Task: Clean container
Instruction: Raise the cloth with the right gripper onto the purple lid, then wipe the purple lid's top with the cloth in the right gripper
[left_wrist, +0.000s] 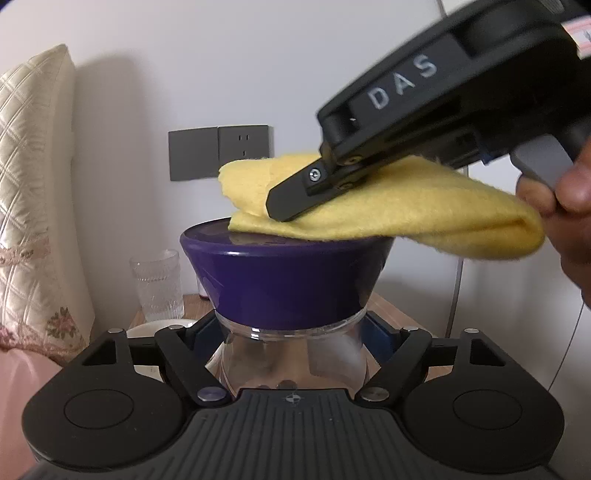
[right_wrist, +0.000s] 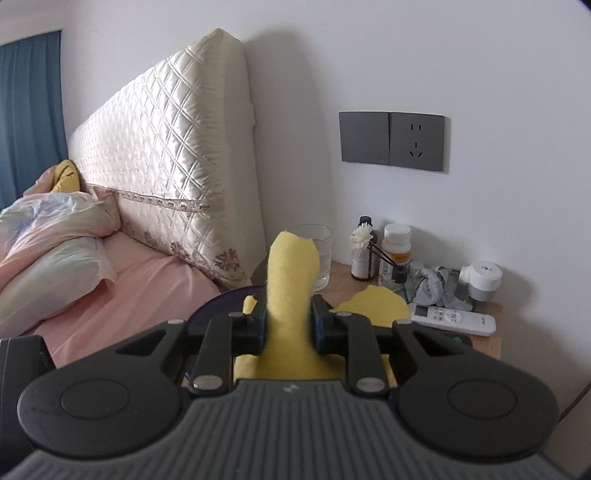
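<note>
Gripping clear container with purple lid, left hand-held gripper clamped on its body, right hand-held gripper pinching folded yellow cloth resting on lid top, above desk

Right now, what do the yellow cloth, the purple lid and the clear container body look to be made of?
Yellow cloth: soft fleece or microfibre, matte, fuzzy at the edges. Purple lid: likely glossy moulded plastic, showing a sharp highlight line. Container body: see-through with reflections; clear plastic or glass, cannot tell which.
</note>
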